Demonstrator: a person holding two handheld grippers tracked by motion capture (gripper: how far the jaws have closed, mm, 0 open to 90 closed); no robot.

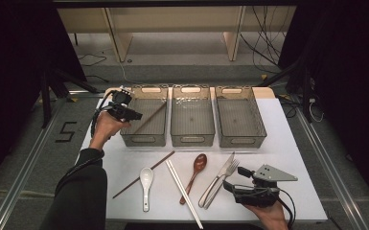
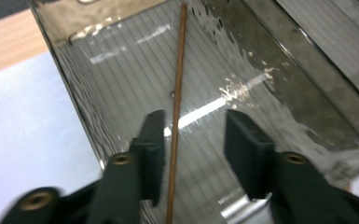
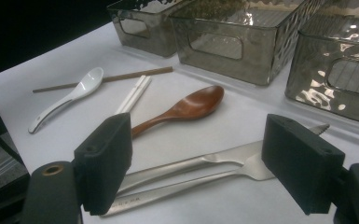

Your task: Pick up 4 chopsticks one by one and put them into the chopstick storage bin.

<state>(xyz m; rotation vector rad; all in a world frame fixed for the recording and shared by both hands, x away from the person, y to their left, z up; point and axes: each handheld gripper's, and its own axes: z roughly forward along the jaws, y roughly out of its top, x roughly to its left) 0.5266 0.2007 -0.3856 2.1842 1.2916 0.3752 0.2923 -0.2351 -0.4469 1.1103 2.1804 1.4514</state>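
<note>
At the table's far left corner, the left gripper [image 1: 133, 115] is held over the leftmost of three clear bins [image 1: 144, 139] lined up along the far edge. Its jaws are parted about halfway, and nothing is gripped: in the left gripper view a brown chopstick [image 2: 177, 112] is seen lying loose in that bin [image 2: 98, 93], running between the open jaws and close to one pad without being pressed by either. From above, the same chopstick [image 1: 149, 118] is seen lying slantwise across the bin floor, from its near left toward its far right corner.

Toward the near edge, a row of tableware is laid out on the white sheet [image 1: 287, 143]. A second brown chopstick [image 1: 144, 175] is placed furthest left, with a white soup spoon [image 1: 146, 184] just beside it. A pair of white chopsticks [image 1: 184, 191] comes next, then a wooden spoon [image 1: 195, 176], then a steel knife [image 1: 219, 179] and fork [image 1: 223, 182] lying side by side.

At the near right corner, the right gripper [image 1: 237, 178] is held low, just beside the knife and fork. Its jaws are spread wide in the right gripper view, with the fork [image 3: 205, 175] and knife [image 3: 182, 164] seen on the sheet between them, and nothing is held.
</note>
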